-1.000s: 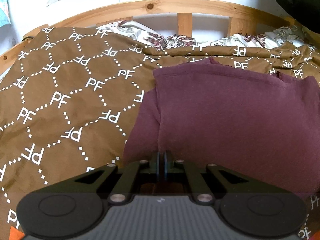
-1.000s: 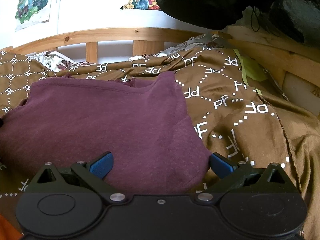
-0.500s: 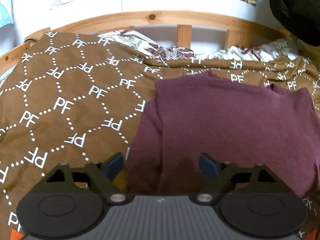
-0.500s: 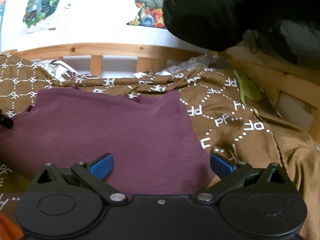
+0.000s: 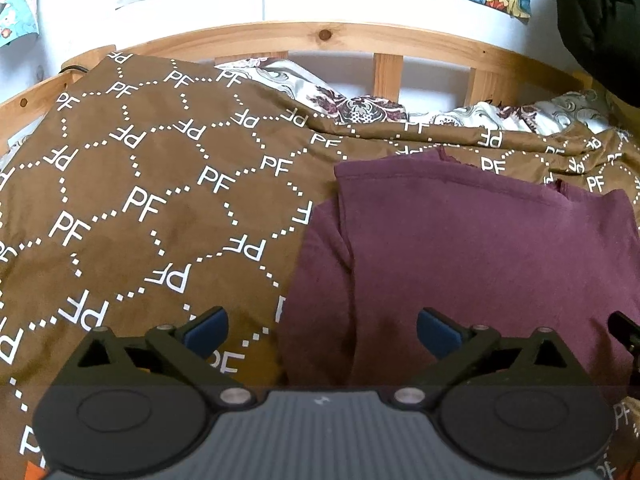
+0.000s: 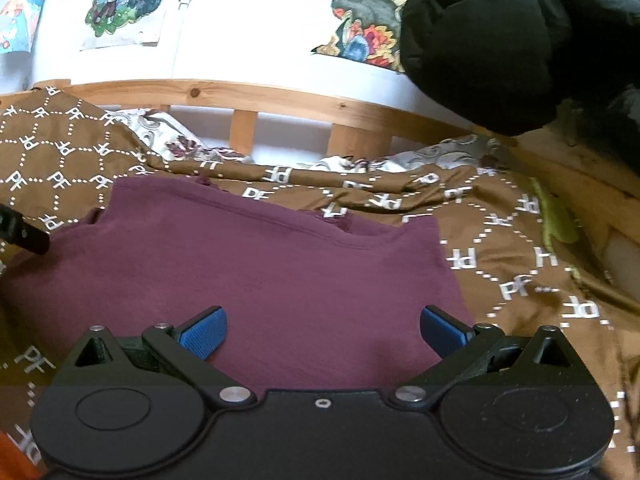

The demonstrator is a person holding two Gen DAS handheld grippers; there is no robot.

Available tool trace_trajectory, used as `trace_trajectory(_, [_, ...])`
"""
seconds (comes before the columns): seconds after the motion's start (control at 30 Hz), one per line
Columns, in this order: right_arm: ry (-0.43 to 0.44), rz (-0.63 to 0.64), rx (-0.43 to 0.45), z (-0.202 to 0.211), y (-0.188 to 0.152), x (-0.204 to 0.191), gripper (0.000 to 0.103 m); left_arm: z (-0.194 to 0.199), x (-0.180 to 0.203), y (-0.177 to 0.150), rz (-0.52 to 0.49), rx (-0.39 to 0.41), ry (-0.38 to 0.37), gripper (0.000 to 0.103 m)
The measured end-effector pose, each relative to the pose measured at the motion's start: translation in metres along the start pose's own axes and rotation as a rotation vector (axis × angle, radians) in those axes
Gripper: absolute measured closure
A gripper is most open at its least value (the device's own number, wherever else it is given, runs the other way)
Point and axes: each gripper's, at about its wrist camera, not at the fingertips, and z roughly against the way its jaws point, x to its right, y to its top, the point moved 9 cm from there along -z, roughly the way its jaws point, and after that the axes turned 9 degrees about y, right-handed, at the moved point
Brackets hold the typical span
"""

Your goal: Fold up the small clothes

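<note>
A maroon garment (image 5: 480, 260) lies folded flat on the brown PF-patterned bedspread (image 5: 140, 200), one layer doubled over along its left side. My left gripper (image 5: 322, 330) hovers over the garment's near left edge. Its jaws are opening, and the cloth lies beneath them with neither blue pad pressing it. In the right wrist view the same garment (image 6: 260, 272) fills the middle. My right gripper (image 6: 323, 330) stands open above its near right part and holds nothing. The left gripper's black tip (image 6: 24, 234) shows at the left edge.
A wooden headboard rail (image 5: 320, 36) with slats borders the far side of the bed. Floral bedding (image 5: 360, 108) bunches under it. A black padded jacket (image 6: 520, 40) hangs at the upper right. A wooden side board and a green item (image 6: 556, 216) sit at the right.
My left gripper was shut on the garment's near left edge and has opened wide, releasing it. My right gripper stayed open and shifted, so the garment sits lower in its view.
</note>
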Motion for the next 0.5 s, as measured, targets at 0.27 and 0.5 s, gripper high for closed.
trace_trajectory(0.27, [0.054,-0.005,-0.038,-0.016,-0.013,-0.014,0.001,-0.008,0.000,-0.005,0.001,-0.037,0.016,0.001])
trace_trajectory(0.5, [0.099,-0.085,-0.102,-0.029,-0.032,-0.008,0.000,-0.009,-0.016,-0.006,0.082,-0.056,0.006,0.001])
